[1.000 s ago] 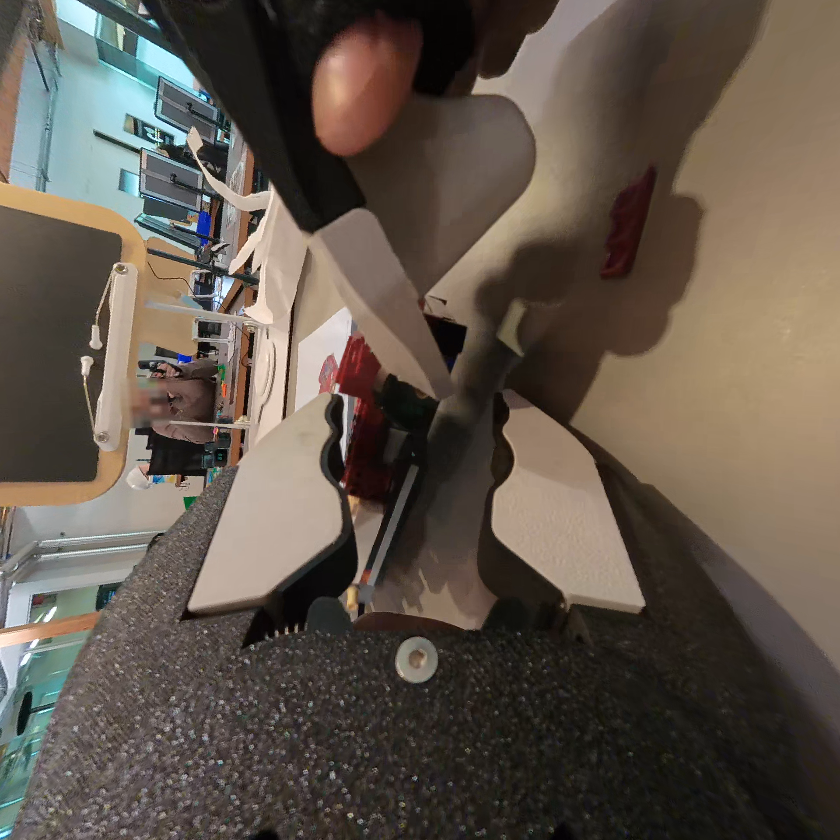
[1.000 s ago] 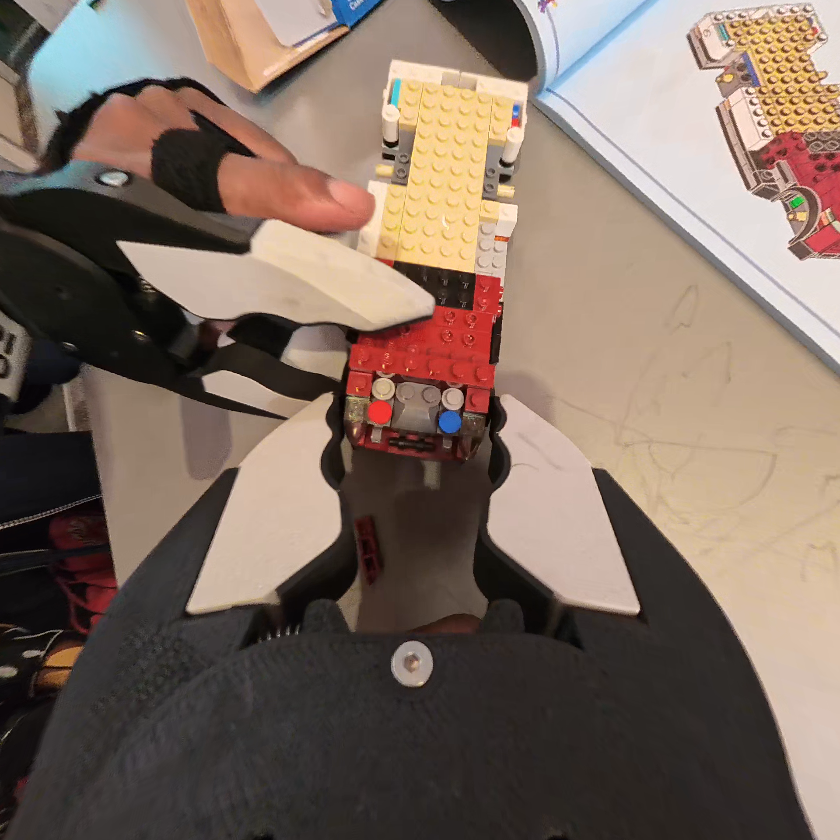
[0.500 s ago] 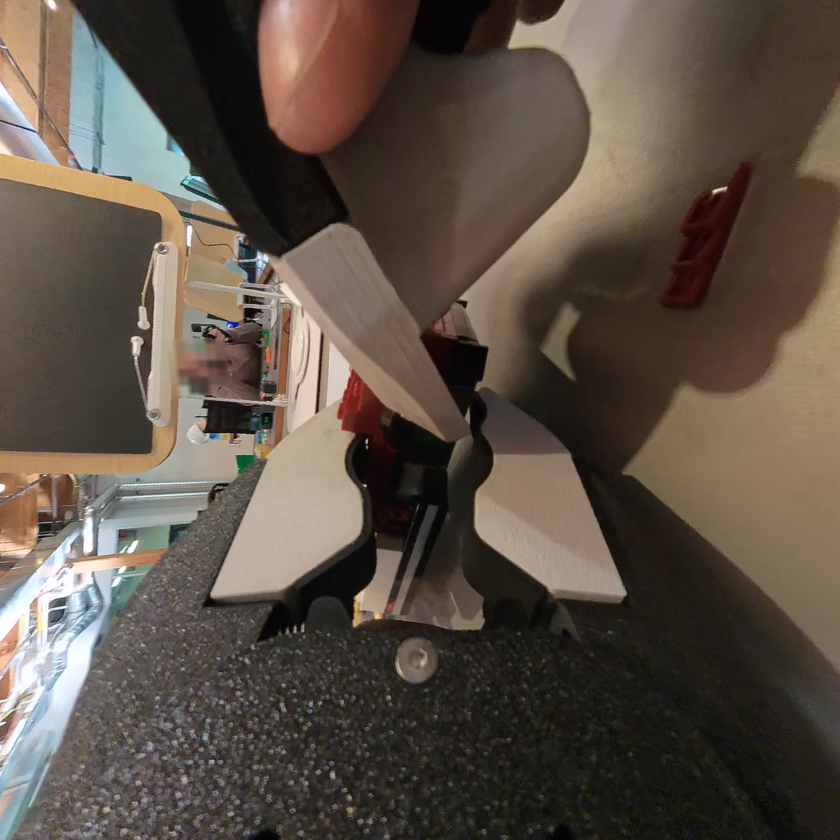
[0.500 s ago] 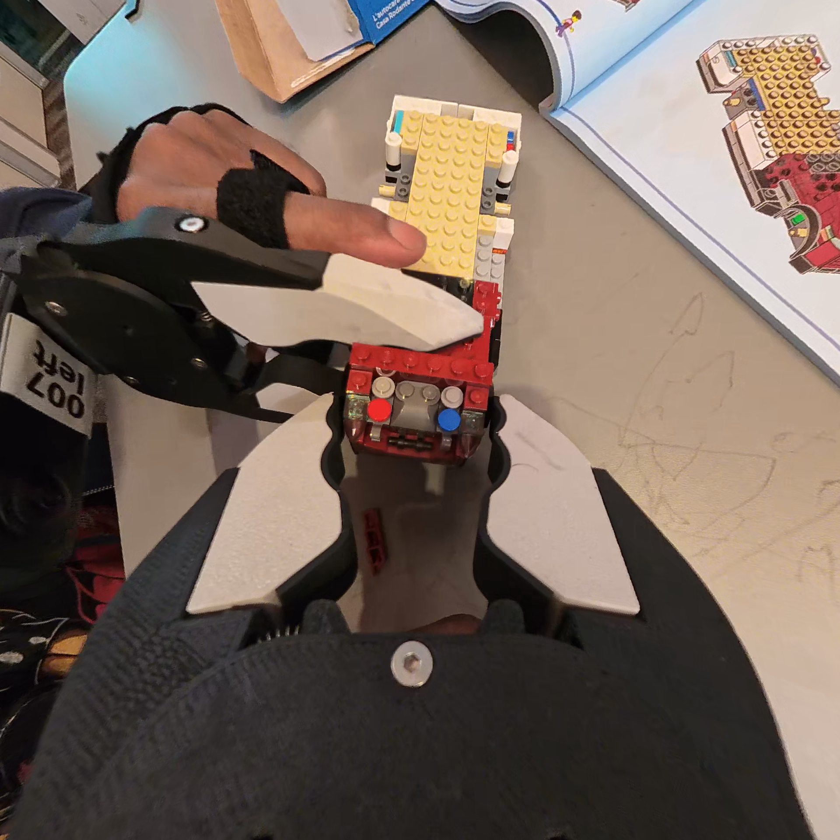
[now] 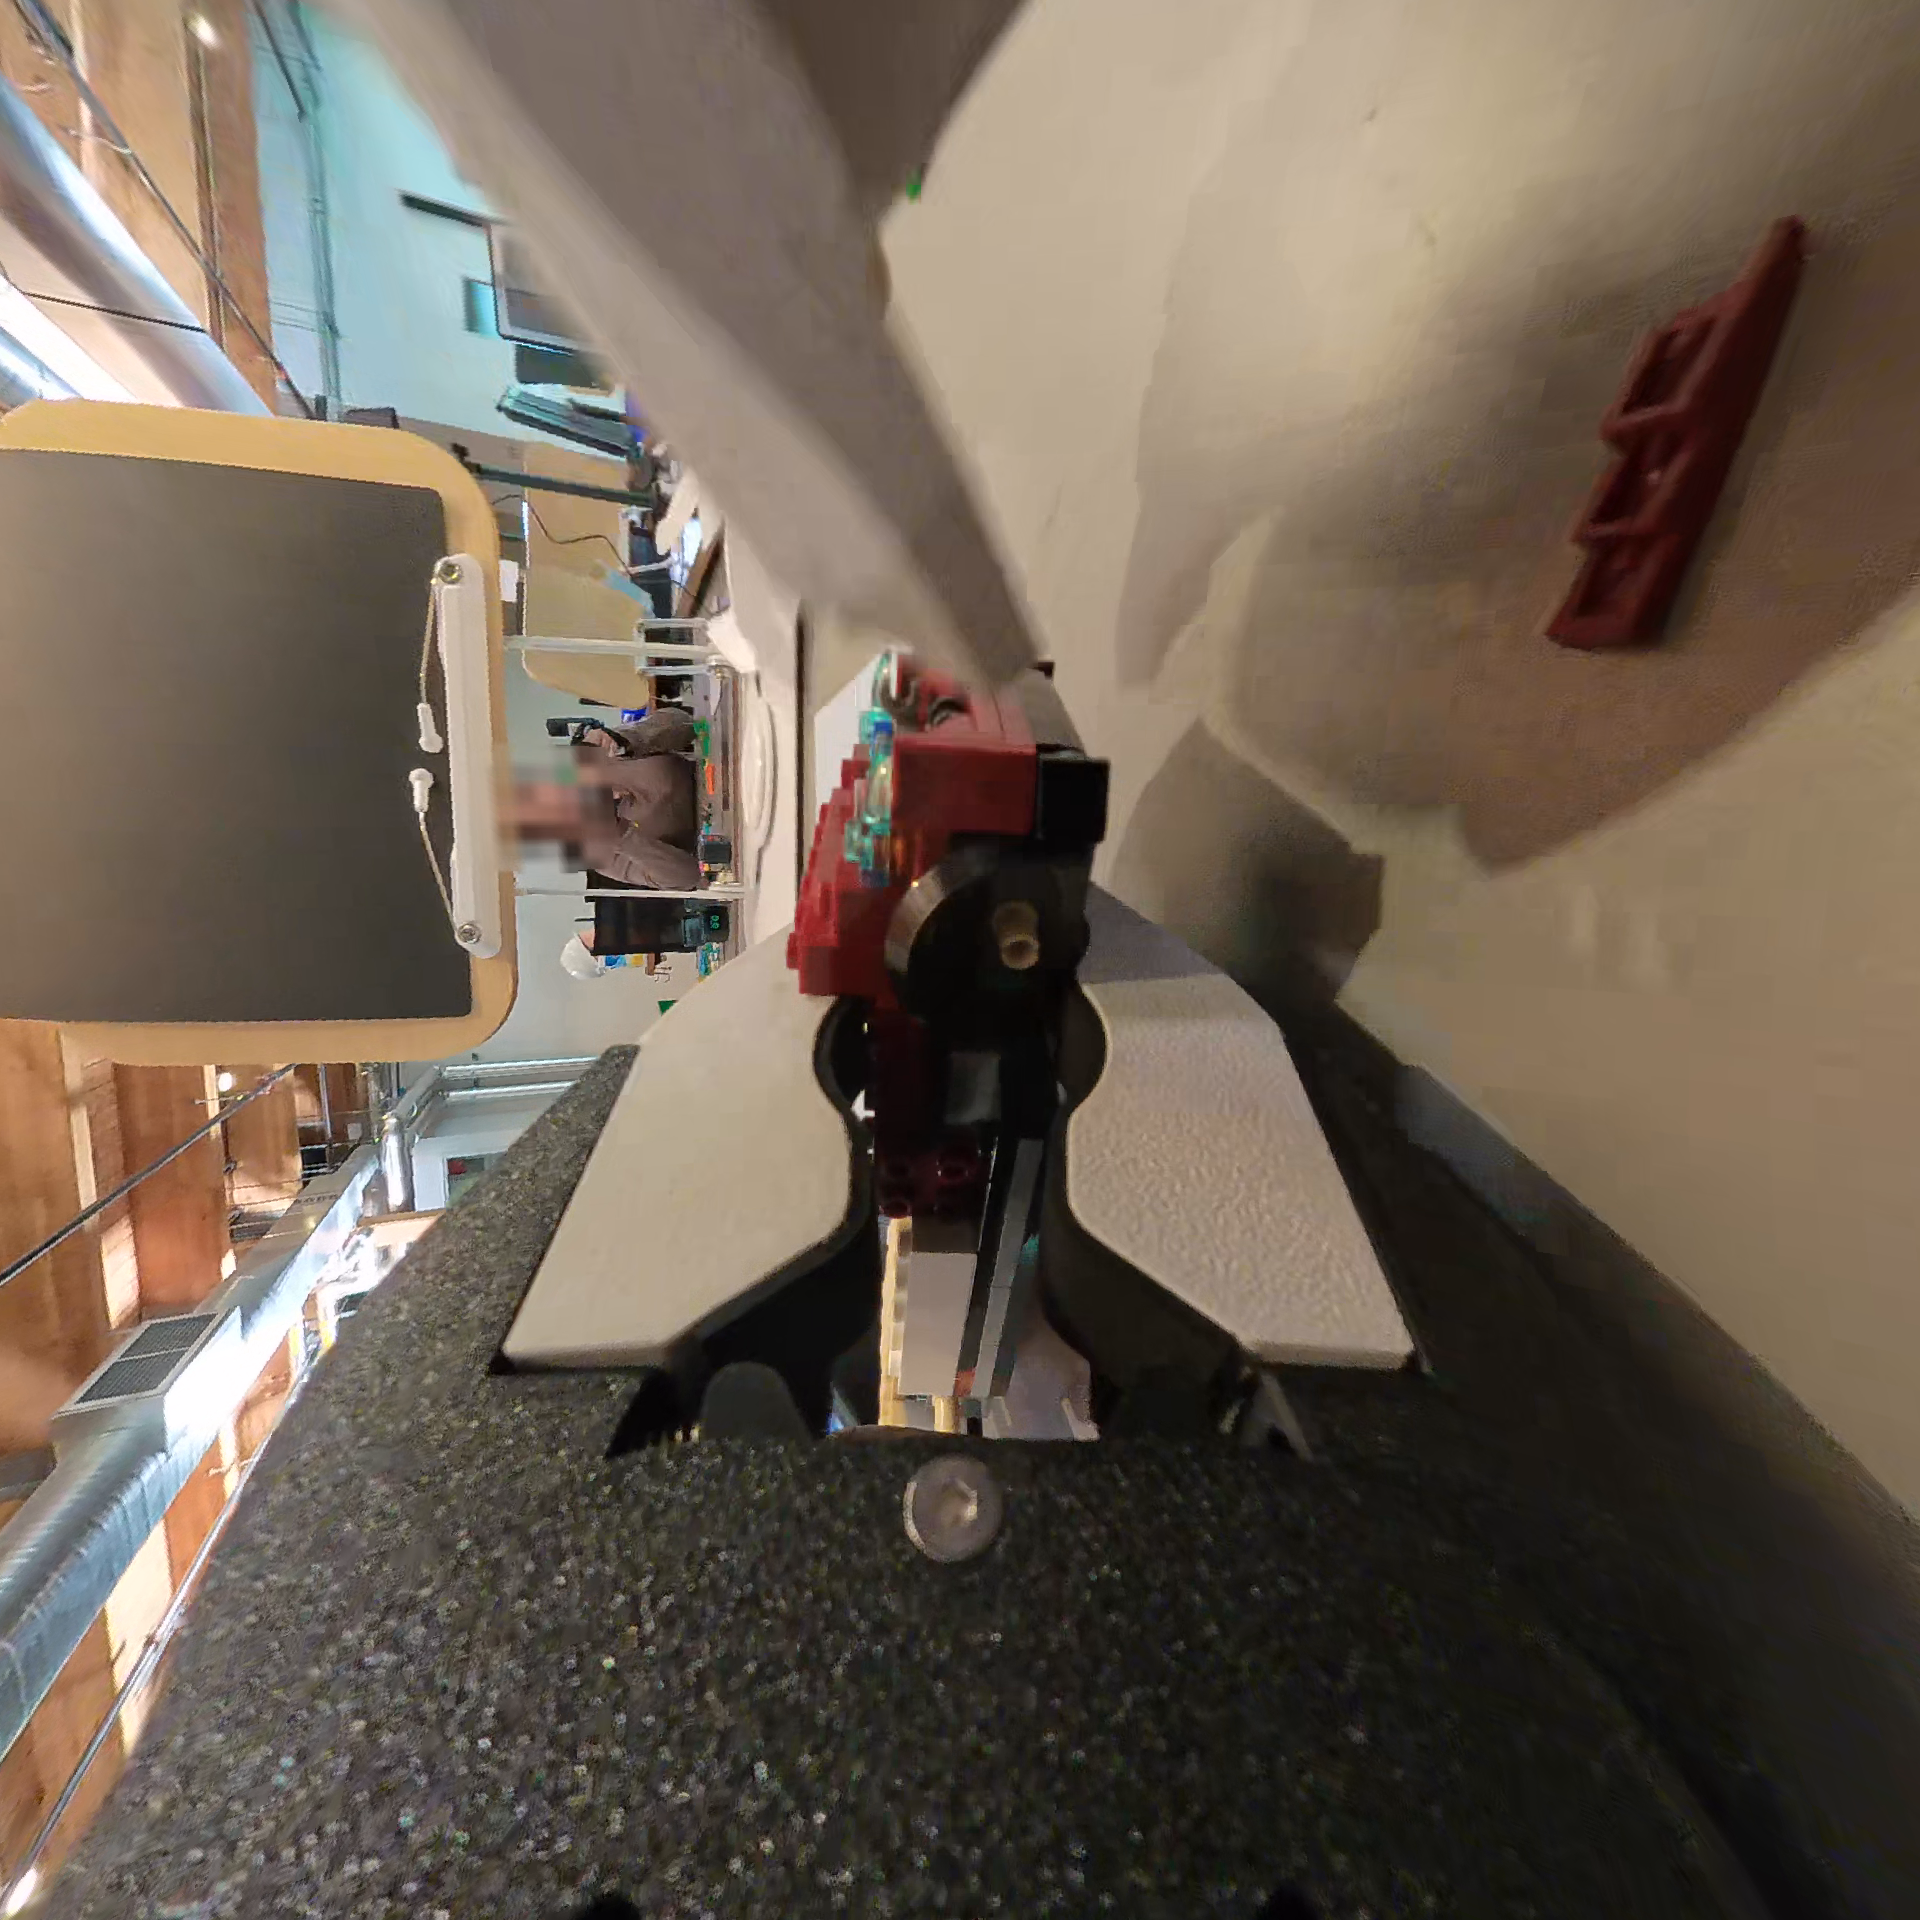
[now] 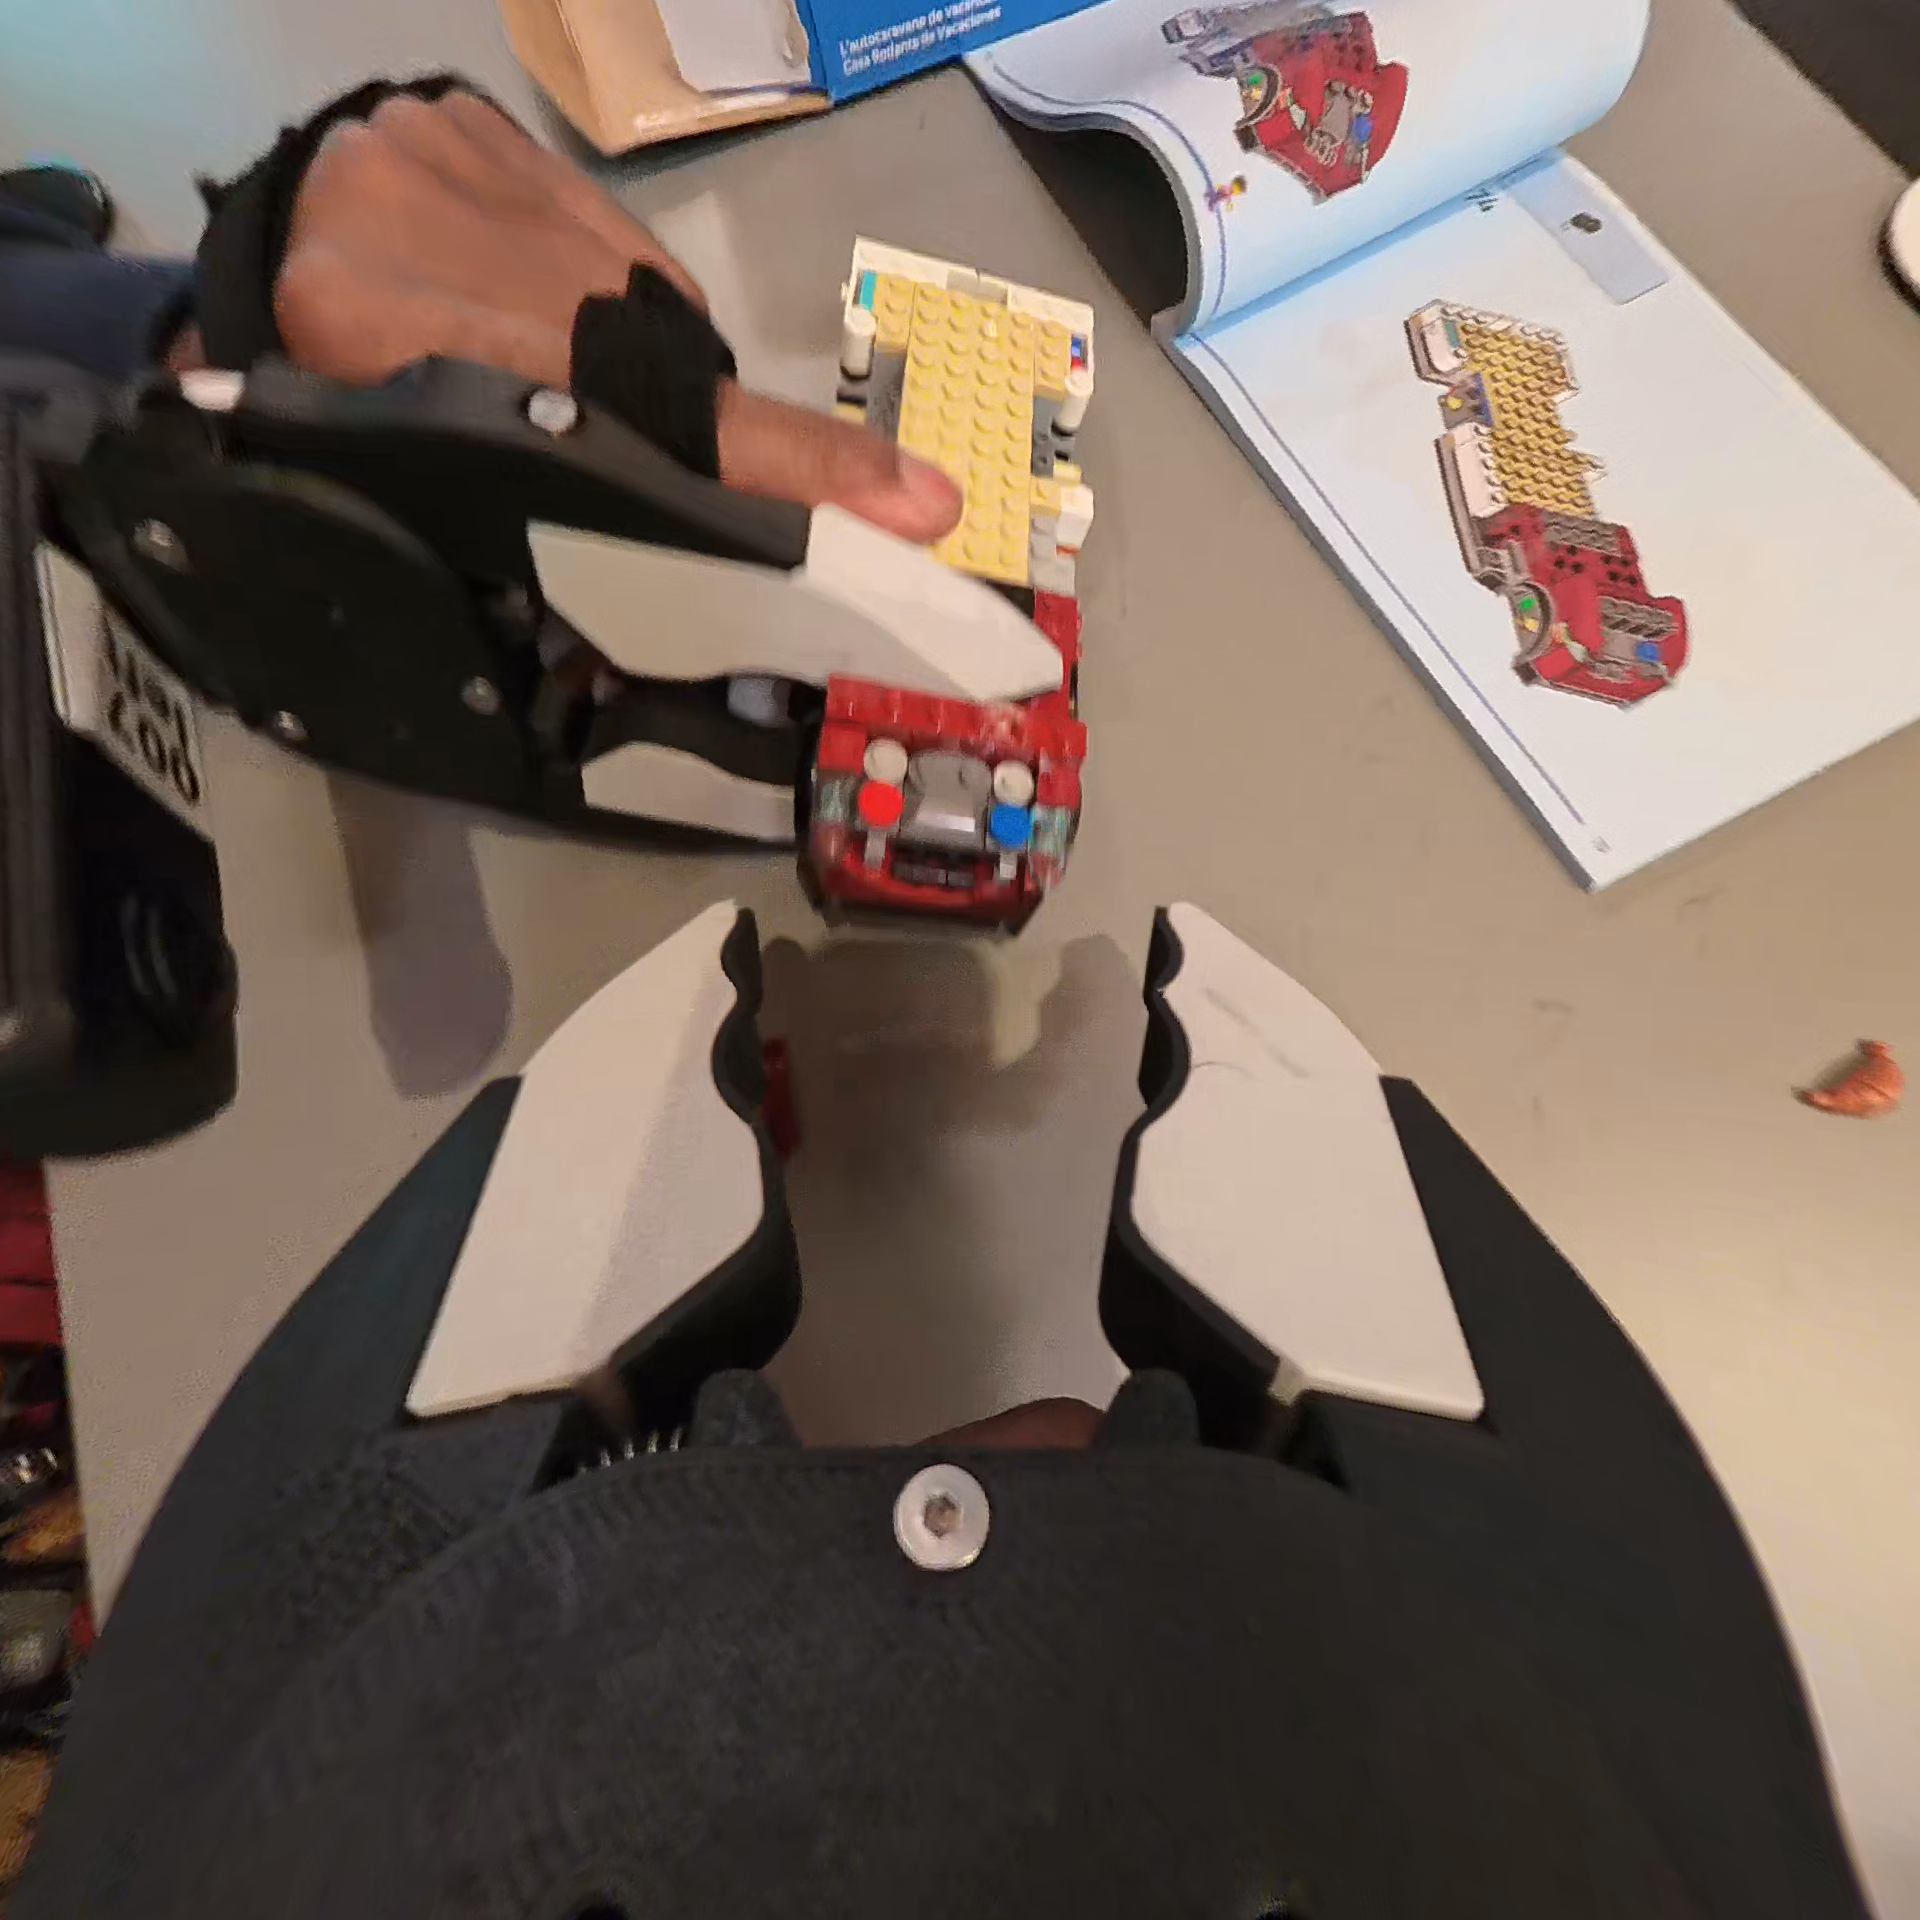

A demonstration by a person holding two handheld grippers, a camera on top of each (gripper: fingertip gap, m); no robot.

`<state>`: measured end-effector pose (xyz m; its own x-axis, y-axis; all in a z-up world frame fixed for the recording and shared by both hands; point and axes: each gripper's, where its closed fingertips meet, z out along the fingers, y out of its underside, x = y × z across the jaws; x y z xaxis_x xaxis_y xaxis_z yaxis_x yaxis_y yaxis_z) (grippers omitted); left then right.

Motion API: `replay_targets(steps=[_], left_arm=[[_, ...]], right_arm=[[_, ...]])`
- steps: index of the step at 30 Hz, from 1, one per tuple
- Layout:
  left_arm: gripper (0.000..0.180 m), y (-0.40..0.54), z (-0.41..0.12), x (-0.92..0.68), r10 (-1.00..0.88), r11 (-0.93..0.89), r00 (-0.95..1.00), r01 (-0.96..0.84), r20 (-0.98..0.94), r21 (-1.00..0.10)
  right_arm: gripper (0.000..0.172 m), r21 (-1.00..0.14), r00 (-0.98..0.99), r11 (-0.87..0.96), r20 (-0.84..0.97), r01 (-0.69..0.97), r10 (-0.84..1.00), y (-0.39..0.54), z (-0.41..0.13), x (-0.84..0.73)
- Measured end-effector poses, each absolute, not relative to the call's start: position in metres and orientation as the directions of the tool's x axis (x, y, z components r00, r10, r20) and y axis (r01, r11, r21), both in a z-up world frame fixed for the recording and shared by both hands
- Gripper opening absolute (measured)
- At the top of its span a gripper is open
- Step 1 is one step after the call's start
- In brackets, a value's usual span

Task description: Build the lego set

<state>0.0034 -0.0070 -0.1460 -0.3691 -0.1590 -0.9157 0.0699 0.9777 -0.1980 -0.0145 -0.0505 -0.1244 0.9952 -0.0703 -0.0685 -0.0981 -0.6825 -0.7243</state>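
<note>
Two tools are in view, and only one of them has hold of anything. On the left, a gloved hand (image 6: pixel 447 260) works the left tool (image 5: pixel 956 977), which comes in from the side and pinches the red front end of the brick model (image 6: pixel 977 416). One finger lies across the red top and the other sits under the side. From its own camera the red bricks and a black wheel (image 5: pixel 977 935) fill the space between the two fingers and touch both. The model seems to hang a little above the grey worktop (image 6: pixel 1351 935), judging by the shadow under its nose. In the middle, the right tool (image 6: pixel 945 925) stands spread wide and grips nothing, with the model's nose just beyond its tips and apart from both fingers.

By count there is one model, with a red front, a tan studded deck and a white rear. One loose dark red piece (image 5: pixel 1662 447) lies on the worktop near the right tool. At the far edge is one box (image 6: pixel 883 42), on the right one open booklet (image 6: pixel 1558 312), and at the far right one small orange scrap (image 6: pixel 1860 1081)
</note>
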Motion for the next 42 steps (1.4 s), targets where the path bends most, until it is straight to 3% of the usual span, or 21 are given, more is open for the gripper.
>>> replay_targets(steps=[4, 11, 21, 26, 30, 35, 42], left_arm=[[0.033, -0.003, -0.143, 0.003, -0.12, 0.987, -0.32, 0.067, -0.94, -0.149], [0.033, -0.003, -0.137, -0.004, -0.077, 0.991, -0.262, 0.083, -0.962, -0.102], [0.033, -0.002, -0.137, -0.008, -0.098, 0.988, -0.271, 0.087, -0.958, -0.126], [0.033, 0.001, -0.131, -0.005, -0.126, 0.984, -0.26, 0.09, -0.957, -0.154], [0.033, 0.004, -0.126, 0.002, -0.132, 0.985, -0.215, 0.082, -0.968, -0.152], [0.033, 0.007, -0.117, 0.011, -0.073, 0.994, -0.139, 0.069, -0.988, -0.083], [0.033, 0.005, -0.103, 0.036, 0.041, 0.997, -0.093, 0.067, -0.995, 0.035]], right_arm=[[0.06, -0.683, 1.0, -0.731, 0.006, -0.013, -0.024, -0.08, -0.141, -0.029], [0.034, -0.64, 1.0, -0.768, -0.021, 0.003, 0.021, -0.085, -0.167, -0.056], [0.009, -0.596, 0.993, -0.794, 0.067, 0.117, 0.096, -0.074, -0.175, -0.062], [0.009, -0.658, 0.99, -0.741, 0.122, 0.136, 0.074, -0.068, -0.159, -0.042], [0.008, -0.735, 0.956, -0.642, 0.294, 0.218, -0.013, -0.058, -0.135, -0.003], [0.009, -0.683, 0.844, -0.623, 0.532, 0.382, -0.066, -0.062, -0.132, 0.02], [0.009, -0.727, 0.866, -0.558, 0.499, 0.4, -0.03, -0.069, -0.123, 0.003]])
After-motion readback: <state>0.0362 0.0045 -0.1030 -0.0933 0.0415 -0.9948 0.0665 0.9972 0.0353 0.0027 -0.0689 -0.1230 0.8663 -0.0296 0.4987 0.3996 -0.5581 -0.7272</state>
